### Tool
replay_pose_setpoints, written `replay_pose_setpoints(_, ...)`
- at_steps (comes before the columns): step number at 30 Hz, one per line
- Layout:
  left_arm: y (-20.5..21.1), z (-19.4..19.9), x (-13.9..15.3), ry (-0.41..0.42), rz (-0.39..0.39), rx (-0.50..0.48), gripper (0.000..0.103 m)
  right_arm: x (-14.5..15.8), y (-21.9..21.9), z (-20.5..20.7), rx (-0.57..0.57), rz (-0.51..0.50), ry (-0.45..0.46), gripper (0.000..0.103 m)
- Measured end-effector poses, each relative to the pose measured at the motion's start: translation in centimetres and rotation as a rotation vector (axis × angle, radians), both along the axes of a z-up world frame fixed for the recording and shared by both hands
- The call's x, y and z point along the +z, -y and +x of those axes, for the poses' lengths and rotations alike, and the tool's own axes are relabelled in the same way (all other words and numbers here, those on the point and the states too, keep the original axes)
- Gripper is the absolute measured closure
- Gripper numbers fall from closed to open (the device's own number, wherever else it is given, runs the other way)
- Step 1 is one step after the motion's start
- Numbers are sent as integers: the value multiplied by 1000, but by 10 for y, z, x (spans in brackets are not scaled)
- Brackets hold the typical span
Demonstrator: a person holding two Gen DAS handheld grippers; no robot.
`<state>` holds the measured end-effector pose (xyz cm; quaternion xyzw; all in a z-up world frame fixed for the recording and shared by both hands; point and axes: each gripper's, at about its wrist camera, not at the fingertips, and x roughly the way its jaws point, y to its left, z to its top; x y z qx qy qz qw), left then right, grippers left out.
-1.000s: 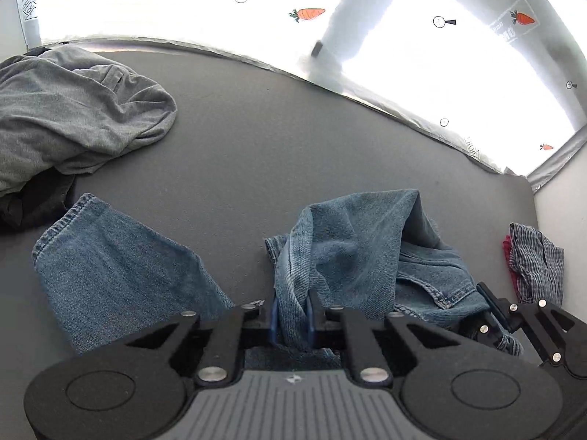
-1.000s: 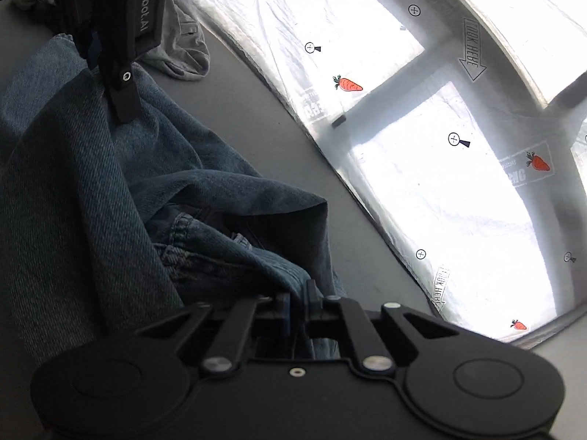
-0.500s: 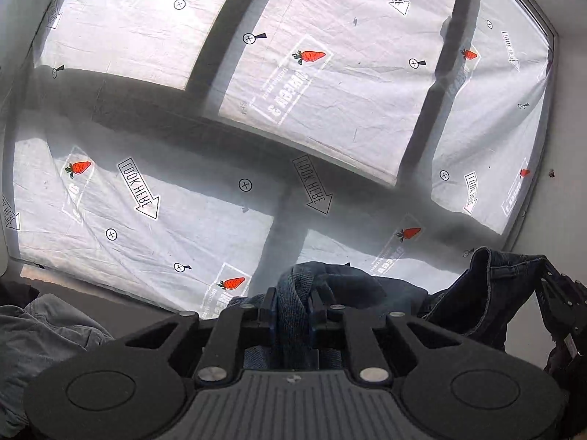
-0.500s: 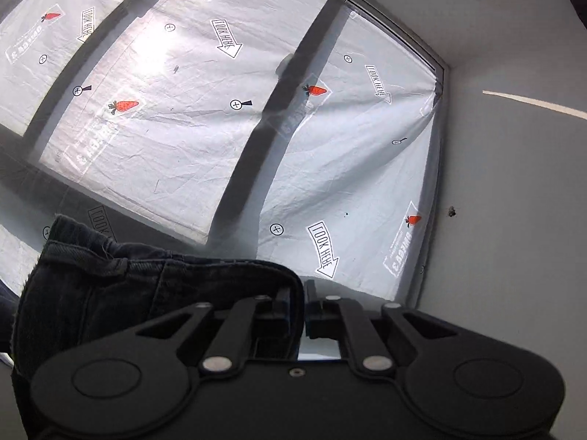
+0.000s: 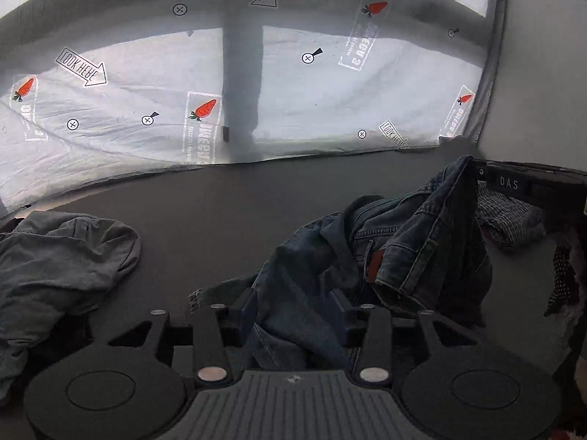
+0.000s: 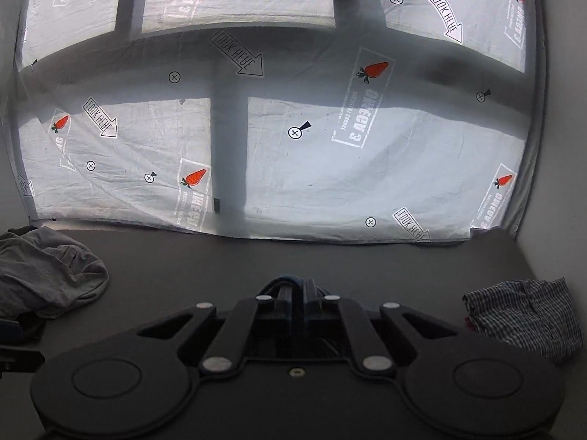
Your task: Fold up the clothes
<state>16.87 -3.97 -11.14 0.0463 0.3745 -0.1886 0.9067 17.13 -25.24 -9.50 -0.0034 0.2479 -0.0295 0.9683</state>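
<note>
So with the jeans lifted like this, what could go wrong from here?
1. The left gripper has its jaws opening with denim still between them, so the jeans hang mostly from the right gripper, which pinches only a small fold; that could slip out.
2. The jeans look bunched, not spread; dropped like this, they would likely land crumpled and need regrasping.
3. They hang close to the striped cloth, so they could drape over it or drag it.

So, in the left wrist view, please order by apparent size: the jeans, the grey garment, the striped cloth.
1. jeans, largest, but also nearest the camera, lying between the left gripper's opening fingers.
2. grey garment, somewhat smaller, partly cut off at the left edge.
3. striped cloth, clearly smallest, partly hidden.
</note>
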Motion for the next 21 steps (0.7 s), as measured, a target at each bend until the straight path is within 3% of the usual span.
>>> replay_pose_setpoints(2,11,-3,-4,5,-15,-61,48,3,5,-5,6,15,13,98)
replay_pose_setpoints(5,29,-13,-7,56,-70,-176,22,14,12,-13,4,46,28,97)
replay_pose_setpoints(9,57,-7,-14,158,-30,-231,19,18,11,-20,25,41,32,97)
replay_pose_setpoints(13,78,18,-31,119,-43,-363,17,14,8,-30,47,50,10,97)
replay_pose_setpoints(17,108,30,-60,148,99,-361,15,13,5,-37,62,9,9,97)
replay_pose_setpoints(19,117,33,-71,161,144,-307,24,13,7,-41,66,0,8,97)
replay_pose_setpoints(21,123,34,-77,178,167,-249,70,11,11,-41,63,9,0,97)
